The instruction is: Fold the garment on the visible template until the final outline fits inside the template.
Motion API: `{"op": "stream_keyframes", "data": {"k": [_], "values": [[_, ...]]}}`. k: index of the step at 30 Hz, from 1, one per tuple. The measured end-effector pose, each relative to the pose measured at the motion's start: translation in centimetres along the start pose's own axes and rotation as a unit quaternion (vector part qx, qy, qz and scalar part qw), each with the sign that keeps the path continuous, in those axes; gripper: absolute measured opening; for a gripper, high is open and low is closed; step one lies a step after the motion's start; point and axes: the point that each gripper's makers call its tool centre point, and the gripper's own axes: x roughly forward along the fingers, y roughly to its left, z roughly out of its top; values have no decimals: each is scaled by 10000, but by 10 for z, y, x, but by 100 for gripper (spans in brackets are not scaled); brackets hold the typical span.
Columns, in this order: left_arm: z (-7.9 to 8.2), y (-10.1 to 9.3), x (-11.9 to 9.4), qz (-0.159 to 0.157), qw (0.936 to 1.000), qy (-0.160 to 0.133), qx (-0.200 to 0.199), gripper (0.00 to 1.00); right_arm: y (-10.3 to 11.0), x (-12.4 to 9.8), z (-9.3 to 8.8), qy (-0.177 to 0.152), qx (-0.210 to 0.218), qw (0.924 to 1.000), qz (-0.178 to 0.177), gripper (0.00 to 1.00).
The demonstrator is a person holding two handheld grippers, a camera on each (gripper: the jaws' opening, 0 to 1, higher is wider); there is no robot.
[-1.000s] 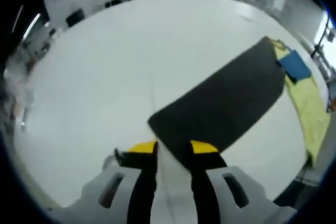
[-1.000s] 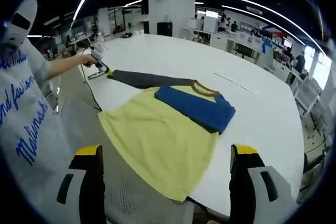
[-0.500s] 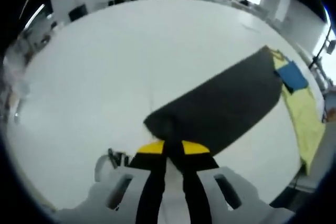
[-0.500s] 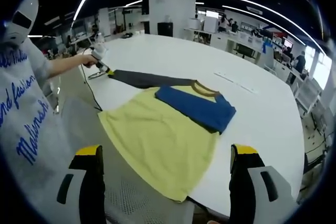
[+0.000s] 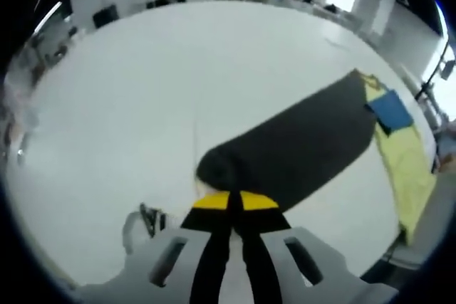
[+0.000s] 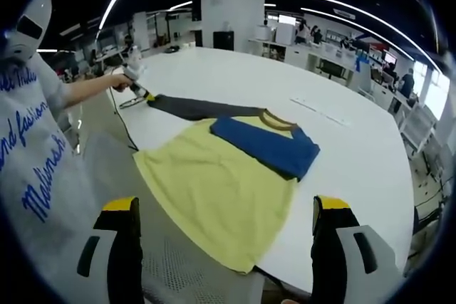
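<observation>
A yellow T-shirt (image 6: pixel 214 190) lies flat on the white table (image 6: pixel 356 154), with a blue part (image 6: pixel 267 147) folded across its top. Under it lies a dark grey template sheet (image 5: pixel 306 144), which sticks out toward the left gripper. My left gripper (image 5: pixel 235 201) is shut on that sheet's near corner, which curls up slightly. In the right gripper view the left gripper (image 6: pixel 146 96) sits at the sheet's far tip (image 6: pixel 192 108). My right gripper (image 6: pixel 224 211) hangs open above the shirt's near hem, holding nothing. The shirt (image 5: pixel 406 169) also lies at the right in the left gripper view.
A person in a grey printed top (image 6: pixel 35 154) stands at the table's left edge, arm stretched out to the left gripper. A cable (image 6: pixel 121 122) trails off the table's edge. Desks and people stand far behind (image 6: pixel 320 55).
The left gripper's jaws have gone from open to shut on the dark sheet's corner, which now bulges up a little. The right gripper view is unchanged.
</observation>
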Motion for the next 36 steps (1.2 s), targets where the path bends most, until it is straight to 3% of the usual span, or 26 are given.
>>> {"op": "stream_keyframes", "data": {"k": [5, 16, 26, 36], "values": [[14, -11, -12, -22, 9998, -152, 147, 0, 1, 1, 0, -21, 13, 10000, 39, 100], [63, -39, -32, -209, 9961, -670, 529, 0, 0, 0, -5, -61, 29, 10000, 58, 100], [110, -78, -49, -375, 9874, -938, 1218, 0, -1, -3, -10, -101, 88, 9999, 26, 100], [145, -122, -58, -626, 9750, -1060, 1852, 0, -3, -6, -14, -139, 136, 9998, 1, 100]]}}
